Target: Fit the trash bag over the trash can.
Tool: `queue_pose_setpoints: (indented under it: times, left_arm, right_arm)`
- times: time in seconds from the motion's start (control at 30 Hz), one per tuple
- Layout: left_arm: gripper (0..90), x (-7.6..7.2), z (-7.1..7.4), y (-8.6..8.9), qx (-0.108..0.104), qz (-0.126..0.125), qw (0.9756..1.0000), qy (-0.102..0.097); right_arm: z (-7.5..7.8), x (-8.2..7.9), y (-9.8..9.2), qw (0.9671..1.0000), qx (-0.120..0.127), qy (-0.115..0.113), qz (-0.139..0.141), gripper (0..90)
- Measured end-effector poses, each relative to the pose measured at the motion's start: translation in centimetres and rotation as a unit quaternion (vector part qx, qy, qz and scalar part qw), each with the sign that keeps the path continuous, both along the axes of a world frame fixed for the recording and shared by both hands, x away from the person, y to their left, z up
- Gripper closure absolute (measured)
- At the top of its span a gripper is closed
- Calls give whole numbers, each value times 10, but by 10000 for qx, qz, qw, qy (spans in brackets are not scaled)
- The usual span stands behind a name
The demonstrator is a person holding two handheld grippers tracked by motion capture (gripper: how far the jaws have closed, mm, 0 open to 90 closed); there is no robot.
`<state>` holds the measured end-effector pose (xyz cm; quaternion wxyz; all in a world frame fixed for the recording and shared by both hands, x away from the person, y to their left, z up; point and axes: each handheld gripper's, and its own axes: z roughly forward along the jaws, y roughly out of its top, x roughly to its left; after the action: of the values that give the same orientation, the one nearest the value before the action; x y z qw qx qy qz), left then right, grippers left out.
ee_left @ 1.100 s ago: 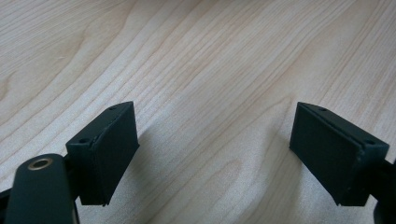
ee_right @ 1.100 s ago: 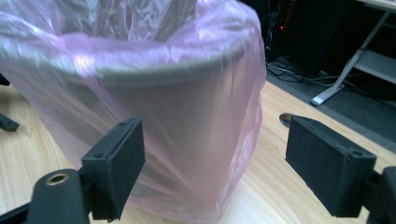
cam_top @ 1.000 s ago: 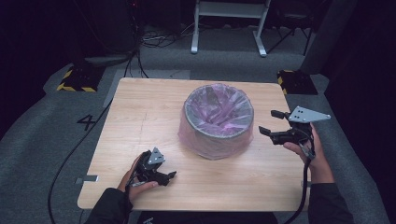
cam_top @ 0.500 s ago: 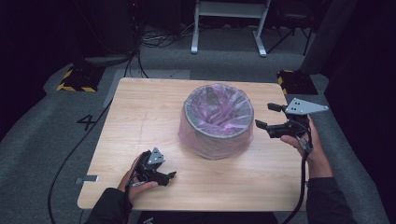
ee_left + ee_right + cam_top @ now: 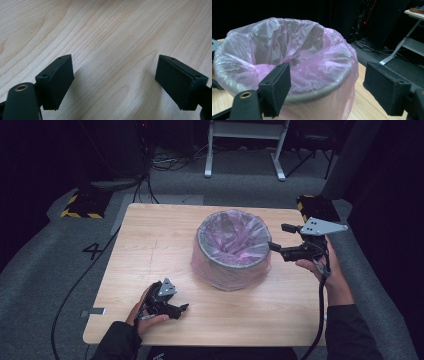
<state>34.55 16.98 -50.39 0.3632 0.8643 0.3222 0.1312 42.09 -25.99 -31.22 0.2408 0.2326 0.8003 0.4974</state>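
Round bin (image 5: 231, 251) lined with a pink plastic bag (image 5: 294, 57) stands near the middle of the wooden tabletop (image 5: 145, 245), bag folded over the rim and draped down the sides. Broad bare wood to the left of the bin and along the near edge; less room on the right, where the tabletop edge runs close behind the right hand-held gripper (image 5: 283, 237). That gripper is held above the surface just beside the bin's right rim, jaws spread wide with nothing between them, grey three-cornered plate on top, cable trailing down past the sleeve. Left hand-held gripper (image 5: 175, 308) lies low near the front-left corner, well apart from the bin. Left gripper view: its jaws stand wide apart over bare wood grain, gripping nothing (image 5: 113, 82); high view is too small to confirm the gap. Right gripper view gives the crumpled bag interior and the rim, with the near jaw overlapping the bin's front; whether it touches the plastic cannot be told. Bin bottom hidden by bag folds. Floor beyond is dark; cables and a white frame leg (image 5: 280, 150) barely legible.
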Motion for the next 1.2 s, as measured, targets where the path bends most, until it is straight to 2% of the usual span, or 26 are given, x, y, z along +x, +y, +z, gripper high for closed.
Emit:
queue_pose_setpoints:
  times: [0.37,1.2]
  left_arm:
    - [148,0,0,0,2,-2,10000,0]
    - [148,0,0,0,1,-3,10000,1]
  right_arm:
    - [7,7,11,9999,-110,-5,20,211]
    - [12,14,48,9986,-420,28,323,203]
